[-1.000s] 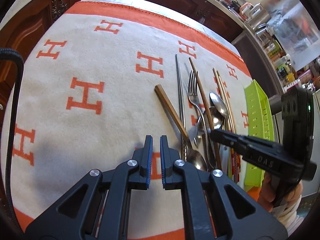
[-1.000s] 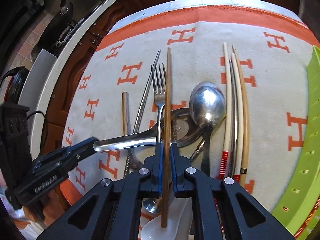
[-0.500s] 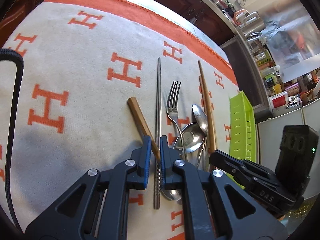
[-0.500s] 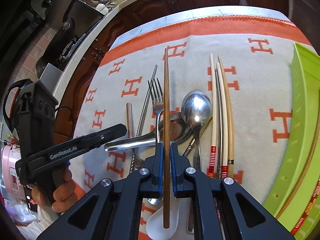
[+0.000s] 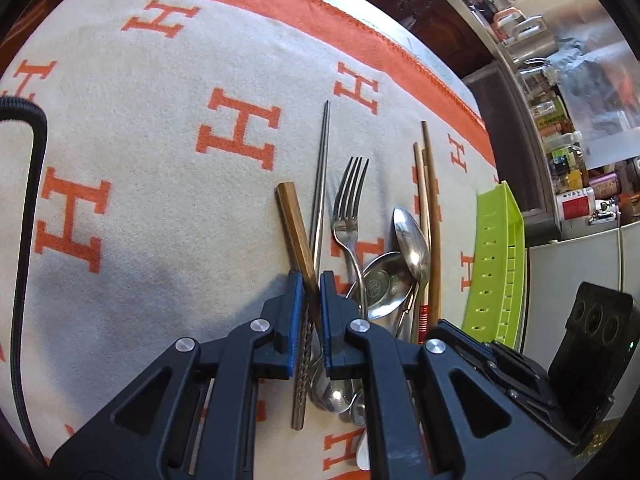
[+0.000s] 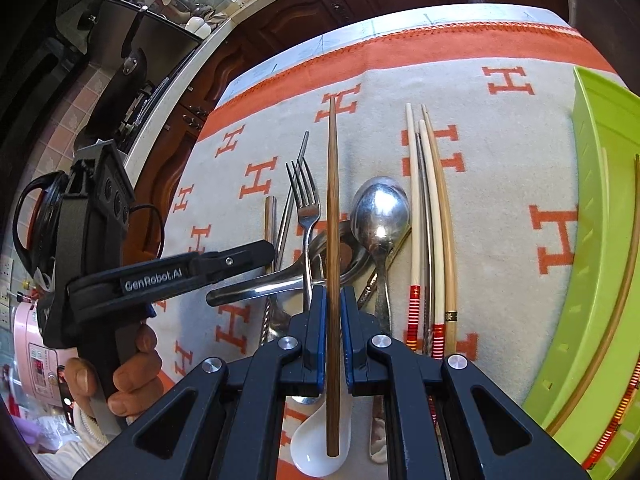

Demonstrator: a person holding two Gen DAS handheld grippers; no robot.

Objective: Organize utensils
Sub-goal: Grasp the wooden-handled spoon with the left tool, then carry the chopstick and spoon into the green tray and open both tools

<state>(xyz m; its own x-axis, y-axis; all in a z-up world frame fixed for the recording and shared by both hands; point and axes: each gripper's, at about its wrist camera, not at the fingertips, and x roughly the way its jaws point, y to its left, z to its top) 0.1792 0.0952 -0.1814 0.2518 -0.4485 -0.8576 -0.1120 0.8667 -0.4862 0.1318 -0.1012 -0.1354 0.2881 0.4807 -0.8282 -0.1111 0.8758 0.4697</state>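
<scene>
My right gripper (image 6: 331, 300) is shut on a brown wooden chopstick (image 6: 332, 200) and holds it lengthwise above a pile of utensils on the blanket: a fork (image 6: 306, 208), steel spoons (image 6: 380, 210), a white ceramic spoon (image 6: 316, 452) and pale chopsticks (image 6: 434, 216). My left gripper (image 5: 309, 284) hangs low over the pile's left side, its jaws narrowly apart around a wooden-handled utensil (image 5: 296, 228) and a steel chopstick (image 5: 322, 168). Whether it grips them I cannot tell. The left gripper also shows in the right wrist view (image 6: 240, 258).
A lime green slotted tray (image 6: 592, 264) stands at the right with chopsticks inside; it also shows in the left wrist view (image 5: 500, 256). The cream and orange H-patterned blanket (image 5: 140, 160) covers the table. Dark cabinets and kitchen counters lie beyond the far edge.
My left gripper has moved right and forward onto the pile, now straddling the wooden handle. My right gripper has lifted the brown chopstick and drawn back slightly.
</scene>
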